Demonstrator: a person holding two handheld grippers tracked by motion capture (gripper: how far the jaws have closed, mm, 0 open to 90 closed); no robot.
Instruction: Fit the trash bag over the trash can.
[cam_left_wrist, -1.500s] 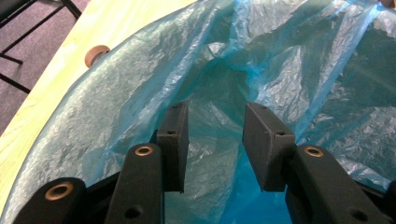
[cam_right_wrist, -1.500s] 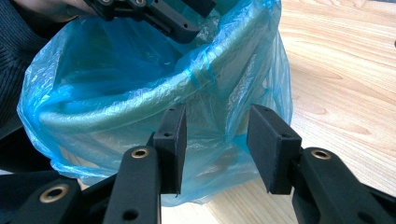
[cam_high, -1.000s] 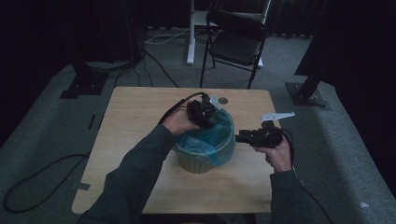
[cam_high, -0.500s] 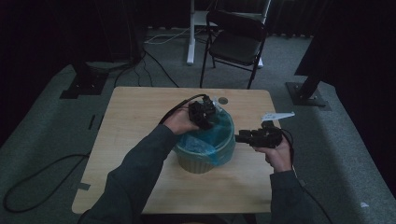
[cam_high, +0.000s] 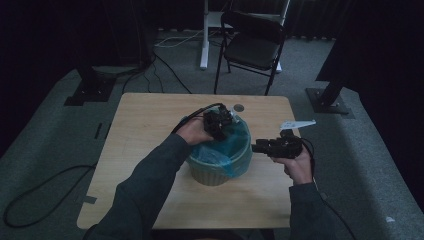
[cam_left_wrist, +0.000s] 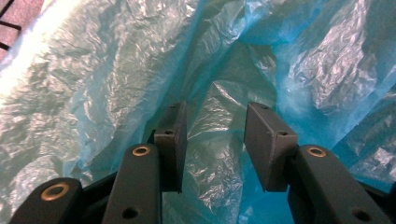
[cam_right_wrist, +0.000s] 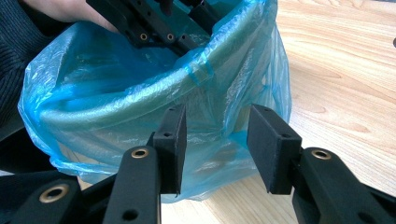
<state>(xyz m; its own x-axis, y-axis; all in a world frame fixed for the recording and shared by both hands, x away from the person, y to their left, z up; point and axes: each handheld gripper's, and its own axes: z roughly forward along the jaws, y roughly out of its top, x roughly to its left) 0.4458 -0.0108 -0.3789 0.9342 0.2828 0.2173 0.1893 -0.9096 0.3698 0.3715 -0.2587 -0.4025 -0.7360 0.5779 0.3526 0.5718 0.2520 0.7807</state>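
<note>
Bin (cam_high: 216, 172): mid-table, lined with blue bag (cam_high: 222, 150).
Left gripper (cam_left_wrist: 215, 140): inside the bag, jaws parted around crinkled film, pinching nothing.
Right gripper (cam_right_wrist: 215, 144): jaws wide beside the bag's overhang, clear of it.

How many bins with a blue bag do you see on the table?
1. The bin with the blue bag stands near the table's middle, between both hands. No other is visible.

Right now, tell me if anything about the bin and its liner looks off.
The blue liner is folded over the rim of the bin but hangs loose and crumpled outside. Inside it lies wrinkled, not smoothed to the wall, around the left gripper. No tear or spill is visible.
</note>
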